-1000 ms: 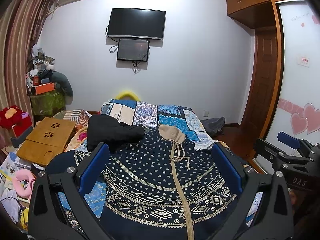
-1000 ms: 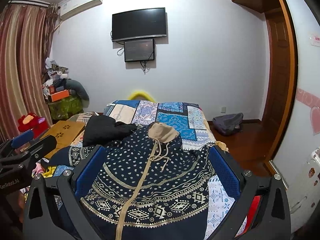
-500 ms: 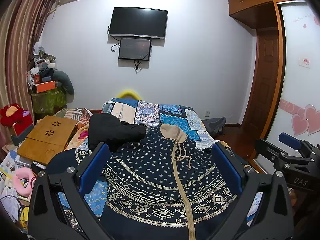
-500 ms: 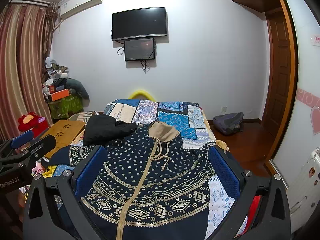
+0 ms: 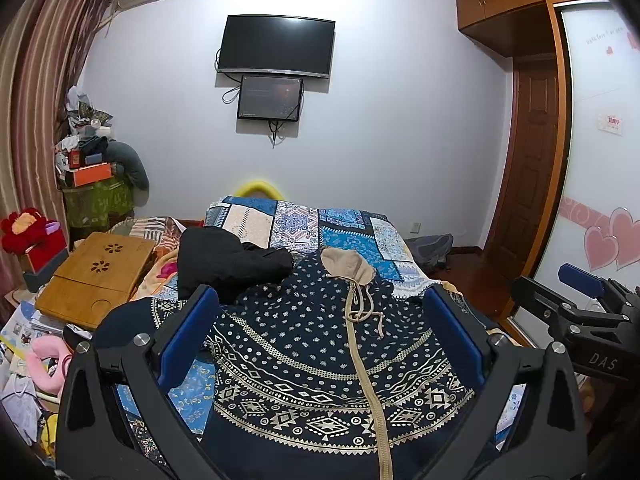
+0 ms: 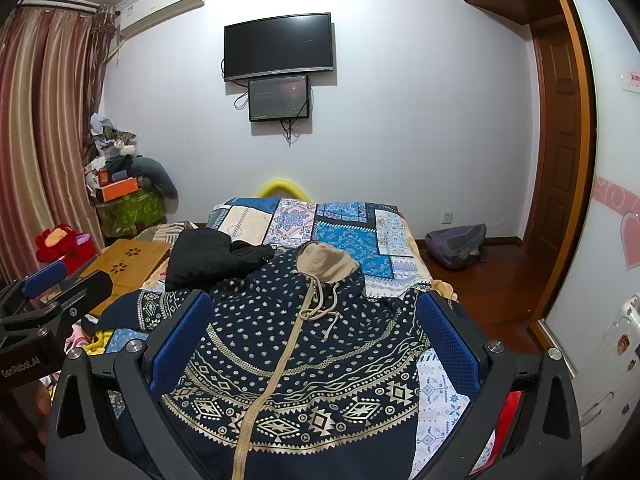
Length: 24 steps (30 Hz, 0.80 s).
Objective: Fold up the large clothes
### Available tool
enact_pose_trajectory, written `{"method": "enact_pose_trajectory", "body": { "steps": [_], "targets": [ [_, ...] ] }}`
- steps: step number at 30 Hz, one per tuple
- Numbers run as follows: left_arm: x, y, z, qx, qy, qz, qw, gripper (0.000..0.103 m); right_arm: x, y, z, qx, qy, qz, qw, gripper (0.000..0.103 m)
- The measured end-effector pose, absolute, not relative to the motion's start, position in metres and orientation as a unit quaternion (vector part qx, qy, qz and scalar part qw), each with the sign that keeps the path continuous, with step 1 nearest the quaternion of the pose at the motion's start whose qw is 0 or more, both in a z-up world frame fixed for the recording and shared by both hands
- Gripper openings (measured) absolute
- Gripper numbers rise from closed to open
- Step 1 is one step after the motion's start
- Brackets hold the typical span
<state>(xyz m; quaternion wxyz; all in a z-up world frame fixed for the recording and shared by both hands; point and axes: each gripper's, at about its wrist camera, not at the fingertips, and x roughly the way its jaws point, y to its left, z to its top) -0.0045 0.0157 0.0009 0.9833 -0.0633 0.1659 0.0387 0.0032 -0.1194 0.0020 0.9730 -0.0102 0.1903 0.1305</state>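
Observation:
A navy hooded jacket (image 5: 320, 352) with gold patterns, a tan hood and a tan zipper lies spread flat on the bed, hood pointing away; it also shows in the right wrist view (image 6: 304, 352). My left gripper (image 5: 320, 340) is open and empty, held above the jacket's lower part. My right gripper (image 6: 316, 336) is open and empty, also above the jacket. Each gripper shows at the edge of the other's view: the right one (image 5: 580, 320) and the left one (image 6: 44, 312). The jacket's hem is hidden below both views.
A black garment (image 5: 228, 264) lies on the bed to the jacket's far left. The patchwork bedspread (image 5: 304, 224) covers the bed. A wooden lap table (image 5: 96, 276) and clutter stand at the left. A backpack (image 6: 456, 246) lies on the floor by the door.
Both views have shifted only slightly; the left gripper's view tilted up a little. The jacket has not moved and both grippers stay open.

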Motion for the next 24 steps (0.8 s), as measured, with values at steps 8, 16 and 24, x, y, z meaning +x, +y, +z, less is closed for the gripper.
{"method": "enact_pose_trajectory", "body": {
  "steps": [8,16,24],
  "targets": [
    [-0.002,0.017,-0.001,-0.062,0.168,0.041,0.983,0.103,0.008,-0.116,-0.002,-0.013,0.197,0.129,0.972,0.102],
    [0.014,0.03,-0.009,-0.068,0.181,0.042,0.98,0.103,0.021,-0.112,-0.005,-0.012,0.202,0.126,0.971,0.102],
    [0.043,0.06,-0.021,-0.063,0.179,0.078,0.979,0.103,0.053,-0.101,-0.012,-0.035,0.209,0.118,0.97,0.102]
  ]
}}
